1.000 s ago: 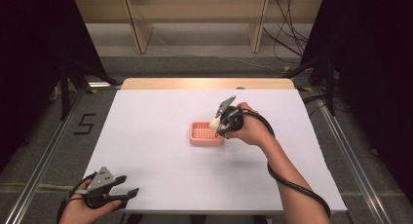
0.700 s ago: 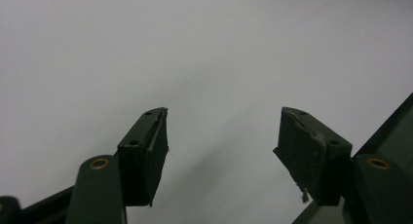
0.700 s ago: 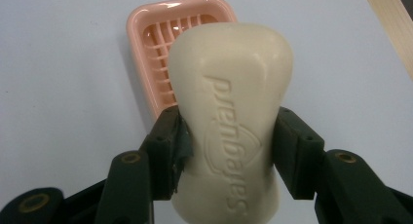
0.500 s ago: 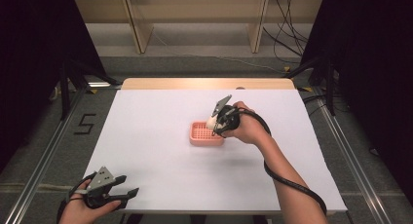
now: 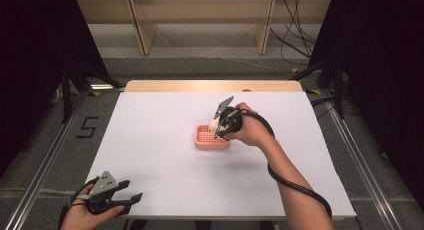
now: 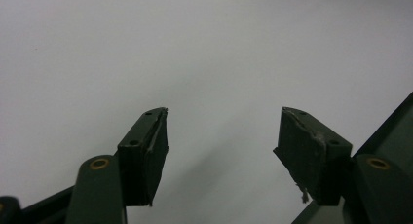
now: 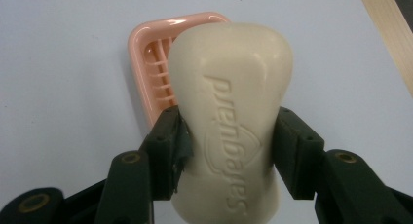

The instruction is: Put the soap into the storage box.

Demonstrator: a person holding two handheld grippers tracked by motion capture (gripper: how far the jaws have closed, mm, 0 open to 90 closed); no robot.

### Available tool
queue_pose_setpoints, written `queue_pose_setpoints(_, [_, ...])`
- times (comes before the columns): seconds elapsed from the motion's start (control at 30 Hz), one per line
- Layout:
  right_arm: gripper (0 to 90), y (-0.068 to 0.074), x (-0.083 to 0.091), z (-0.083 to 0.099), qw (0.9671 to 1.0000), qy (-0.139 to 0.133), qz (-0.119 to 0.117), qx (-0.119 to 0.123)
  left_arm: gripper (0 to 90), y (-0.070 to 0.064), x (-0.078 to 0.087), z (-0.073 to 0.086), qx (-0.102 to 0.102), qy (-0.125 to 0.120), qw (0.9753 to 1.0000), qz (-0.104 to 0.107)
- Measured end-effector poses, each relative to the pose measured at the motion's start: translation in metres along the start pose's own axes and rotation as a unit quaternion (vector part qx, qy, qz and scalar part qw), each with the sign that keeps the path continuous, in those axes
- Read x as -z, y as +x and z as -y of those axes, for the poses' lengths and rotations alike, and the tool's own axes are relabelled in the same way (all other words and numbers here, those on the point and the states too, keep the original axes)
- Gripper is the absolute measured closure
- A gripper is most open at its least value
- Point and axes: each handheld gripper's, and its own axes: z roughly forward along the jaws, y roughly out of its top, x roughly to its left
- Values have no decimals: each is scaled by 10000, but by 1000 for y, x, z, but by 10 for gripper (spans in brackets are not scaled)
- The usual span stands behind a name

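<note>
Leftmost, the left gripper rests at the table's near edge, jaws spread wide over bare white surface. Further right, the right gripper clamps a cream soap bar by its sides, directly above the pink soap dish just beyond its jaws.
</note>
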Motion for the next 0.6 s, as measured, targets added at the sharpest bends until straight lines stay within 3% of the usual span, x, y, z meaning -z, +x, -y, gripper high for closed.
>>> queue_pose_setpoints(0.2, [506, 0, -2, -4, 10000, -10, -33, 84, 352, 0, 0, 0, -24, -6, 10000, -2])
queue_pose_setpoints(0.6, [506, 2, -6, -10, 9999, 6, -81, 66, 352, -2, 0, 1, 156, -5, 9999, 21])
